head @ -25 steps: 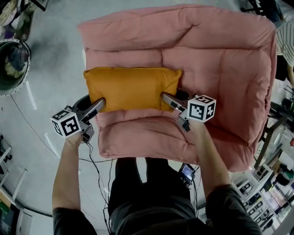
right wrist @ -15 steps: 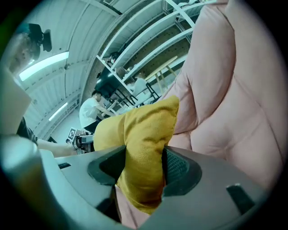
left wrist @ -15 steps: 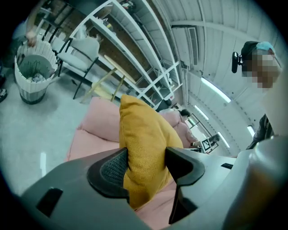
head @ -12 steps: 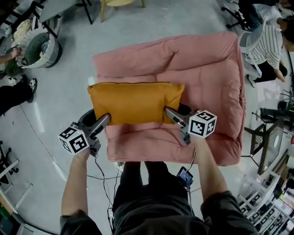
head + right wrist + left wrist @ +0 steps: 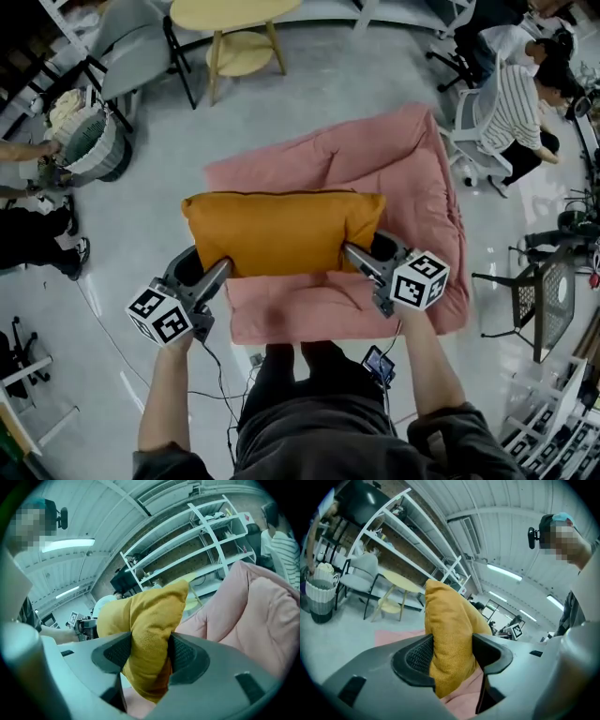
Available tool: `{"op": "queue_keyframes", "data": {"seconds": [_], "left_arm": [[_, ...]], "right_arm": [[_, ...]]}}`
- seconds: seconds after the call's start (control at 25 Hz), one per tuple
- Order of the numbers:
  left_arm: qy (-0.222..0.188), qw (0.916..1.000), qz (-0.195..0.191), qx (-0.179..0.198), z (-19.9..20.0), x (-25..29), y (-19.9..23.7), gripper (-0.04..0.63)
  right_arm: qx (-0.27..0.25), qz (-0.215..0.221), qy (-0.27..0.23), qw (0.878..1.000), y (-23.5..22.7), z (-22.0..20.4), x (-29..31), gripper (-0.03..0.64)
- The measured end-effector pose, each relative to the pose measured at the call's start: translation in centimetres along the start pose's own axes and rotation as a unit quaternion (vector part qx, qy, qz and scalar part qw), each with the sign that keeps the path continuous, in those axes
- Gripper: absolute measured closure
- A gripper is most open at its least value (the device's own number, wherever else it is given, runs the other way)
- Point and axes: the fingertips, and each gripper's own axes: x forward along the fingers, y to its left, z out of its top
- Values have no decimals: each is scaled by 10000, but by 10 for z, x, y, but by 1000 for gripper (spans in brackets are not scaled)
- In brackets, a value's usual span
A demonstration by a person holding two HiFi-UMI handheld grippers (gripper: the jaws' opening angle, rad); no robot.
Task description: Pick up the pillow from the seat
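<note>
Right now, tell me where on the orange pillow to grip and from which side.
Grip the pillow by its two near corners, one gripper each, coming from the near side. It is wide and soft, and its corners pinch thin between jaws, as the left gripper and right gripper show.

Even overhead strip lighting, fisheye-warped edges, soft shadows.
</note>
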Motion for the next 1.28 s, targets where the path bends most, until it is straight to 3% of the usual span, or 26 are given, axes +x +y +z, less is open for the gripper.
{"op": "queue_keyframes", "data": {"seconds": [0.64,1.28], "left_arm": [[-856,9916,69,969,98,-34,-132,337],[-1856,9613,-8,2036,192,-88,-231,337]], "right_arm": [[-959,151,-987,9904,59,111,-107,379],[-1983,339,-2054,9578,138,214,-185,379]]}}
